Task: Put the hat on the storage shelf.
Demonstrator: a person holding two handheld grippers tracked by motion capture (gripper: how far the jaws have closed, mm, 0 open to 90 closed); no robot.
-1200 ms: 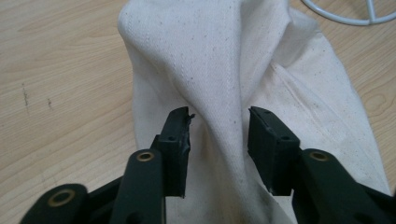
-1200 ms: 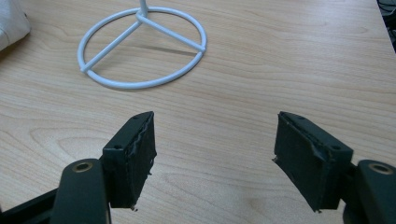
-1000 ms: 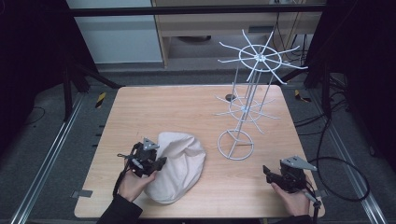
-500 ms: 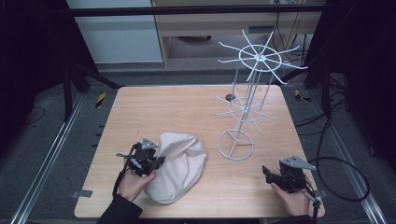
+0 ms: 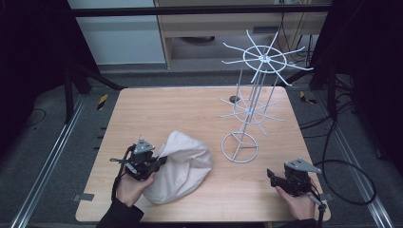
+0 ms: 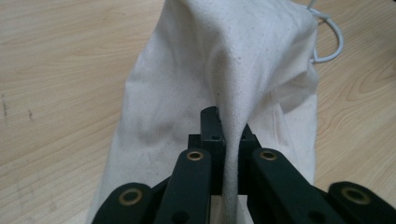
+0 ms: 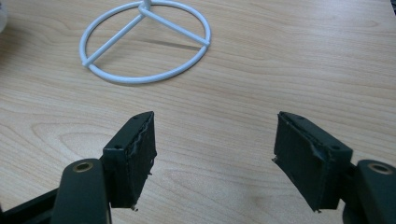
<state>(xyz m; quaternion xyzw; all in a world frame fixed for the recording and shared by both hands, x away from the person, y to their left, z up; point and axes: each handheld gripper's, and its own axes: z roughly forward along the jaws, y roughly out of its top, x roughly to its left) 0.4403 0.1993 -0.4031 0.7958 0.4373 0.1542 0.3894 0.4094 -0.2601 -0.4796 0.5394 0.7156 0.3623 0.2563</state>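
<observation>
No text, label, brand, number or sign can be read anywhere in these pictures. The cream cloth bag [image 5: 183, 166] is plain fabric with no print, the white wire stand [image 5: 252, 99] carries no tag, and the wooden counter [image 5: 190, 109] shows only its grain. The black-and-yellow striped markers [image 5: 102, 101] on the floor beside the counter bear a warning pattern, not lettering.
</observation>
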